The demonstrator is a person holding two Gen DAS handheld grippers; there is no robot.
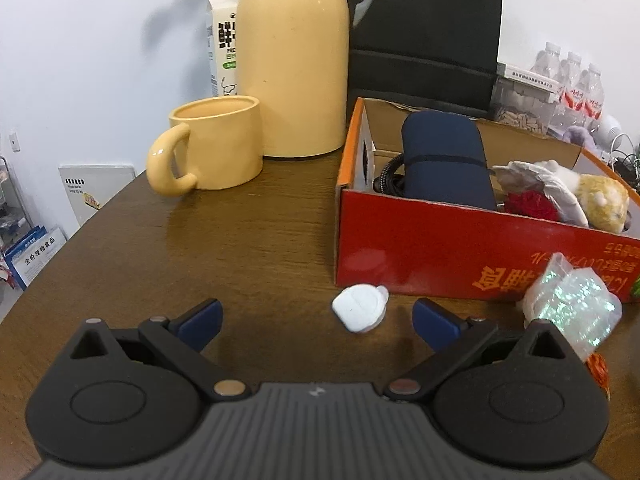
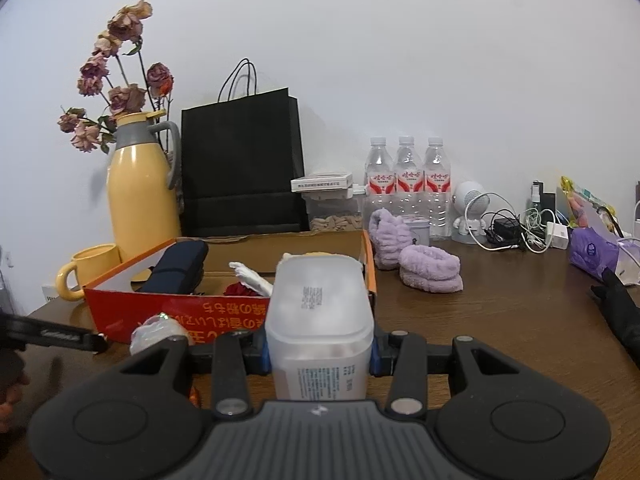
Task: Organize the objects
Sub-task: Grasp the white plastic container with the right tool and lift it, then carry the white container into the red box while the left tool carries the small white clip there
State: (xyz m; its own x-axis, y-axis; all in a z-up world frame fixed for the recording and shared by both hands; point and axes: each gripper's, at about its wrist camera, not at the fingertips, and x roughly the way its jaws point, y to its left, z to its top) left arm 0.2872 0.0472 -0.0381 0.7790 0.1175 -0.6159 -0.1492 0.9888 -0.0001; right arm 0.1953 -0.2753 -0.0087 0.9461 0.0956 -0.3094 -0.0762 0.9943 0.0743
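Right gripper (image 2: 320, 350) fingers clamped on frosted plastic container (image 2: 319, 320) above worktop (image 2: 500, 312) beside red box (image 1: 460, 256); left gripper (image 1: 318, 318) fingers spread wide near white earbud case (image 1: 360, 307).

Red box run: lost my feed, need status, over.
Left gripper open, empty, white case ahead. Right gripper shut on frosted container. Red box directly ahead, part full; glitter packet against its front.

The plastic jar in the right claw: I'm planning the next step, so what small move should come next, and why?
Probably carry the plastic jar forward over the red box and lower it in. The right claw is shut on it, the box sits open just ahead, and bare cardboard shows near its back wall.
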